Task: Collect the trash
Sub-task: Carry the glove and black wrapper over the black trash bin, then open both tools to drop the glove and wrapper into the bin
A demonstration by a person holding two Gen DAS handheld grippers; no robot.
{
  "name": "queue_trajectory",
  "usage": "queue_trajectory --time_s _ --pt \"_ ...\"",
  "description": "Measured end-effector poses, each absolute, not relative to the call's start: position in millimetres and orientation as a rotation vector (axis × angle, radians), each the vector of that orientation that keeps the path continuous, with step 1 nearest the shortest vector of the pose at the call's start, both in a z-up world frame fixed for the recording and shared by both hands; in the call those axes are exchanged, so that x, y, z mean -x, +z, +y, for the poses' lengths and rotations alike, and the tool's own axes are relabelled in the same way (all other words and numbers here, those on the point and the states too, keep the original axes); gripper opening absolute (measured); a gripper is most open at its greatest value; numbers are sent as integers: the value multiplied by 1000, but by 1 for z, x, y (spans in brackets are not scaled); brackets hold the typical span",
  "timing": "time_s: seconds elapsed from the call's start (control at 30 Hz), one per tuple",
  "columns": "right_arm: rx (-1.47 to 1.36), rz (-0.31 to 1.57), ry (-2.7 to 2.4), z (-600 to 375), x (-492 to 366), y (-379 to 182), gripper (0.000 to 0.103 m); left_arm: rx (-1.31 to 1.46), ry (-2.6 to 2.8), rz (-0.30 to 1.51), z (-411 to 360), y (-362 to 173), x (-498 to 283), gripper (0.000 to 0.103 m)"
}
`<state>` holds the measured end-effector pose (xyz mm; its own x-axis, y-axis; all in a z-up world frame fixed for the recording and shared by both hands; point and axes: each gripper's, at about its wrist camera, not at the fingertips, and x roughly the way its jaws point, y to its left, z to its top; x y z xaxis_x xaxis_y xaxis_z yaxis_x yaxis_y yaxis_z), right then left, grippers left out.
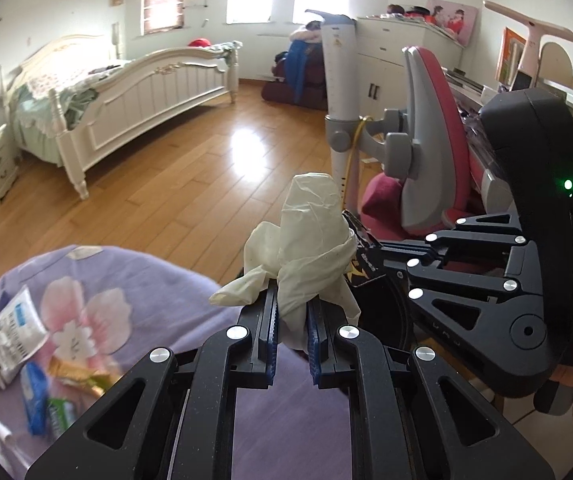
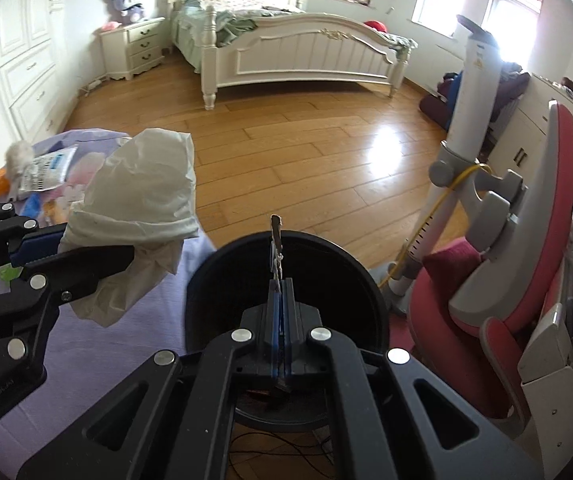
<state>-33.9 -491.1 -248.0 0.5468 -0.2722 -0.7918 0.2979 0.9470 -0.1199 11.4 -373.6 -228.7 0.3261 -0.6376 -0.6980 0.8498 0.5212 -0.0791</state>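
My left gripper (image 1: 292,304) is shut on a crumpled whitish glove (image 1: 310,240), held beyond the edge of the purple flowered tablecloth (image 1: 126,276). In the right wrist view the same glove (image 2: 142,200) sticks out of the left gripper (image 2: 98,250) at the left. My right gripper (image 2: 280,288) is shut on a thin flat wrapper (image 2: 276,240), seen edge-on above the open black round bin (image 2: 350,276). In the left wrist view the right gripper (image 1: 370,256) holds this black and yellow wrapper (image 1: 360,270) just right of the glove.
Loose trash lies on the cloth: a white tube (image 1: 14,336), a gold wrapper (image 1: 74,374), blue and green packets (image 1: 46,408). A pink and grey chair (image 2: 526,280) and a white pole stand (image 2: 470,112) are to the right. Cables run under the bin.
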Motion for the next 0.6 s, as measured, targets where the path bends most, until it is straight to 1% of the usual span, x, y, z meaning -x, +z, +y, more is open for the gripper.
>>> queue_trajectory --time_s 0.23,0.5,0.6 --pt "-58 960 -378 -520 36 -263 1 -358 -1015 761 -411 -240 -14 13" --pt "-62 973 -384 -531 28 -268 2 -368 -1001 787 -425 -251 -26 13" --pt "-65 980 -398 -533 26 -270 4 -367 -993 796 -429 -252 -30 14"
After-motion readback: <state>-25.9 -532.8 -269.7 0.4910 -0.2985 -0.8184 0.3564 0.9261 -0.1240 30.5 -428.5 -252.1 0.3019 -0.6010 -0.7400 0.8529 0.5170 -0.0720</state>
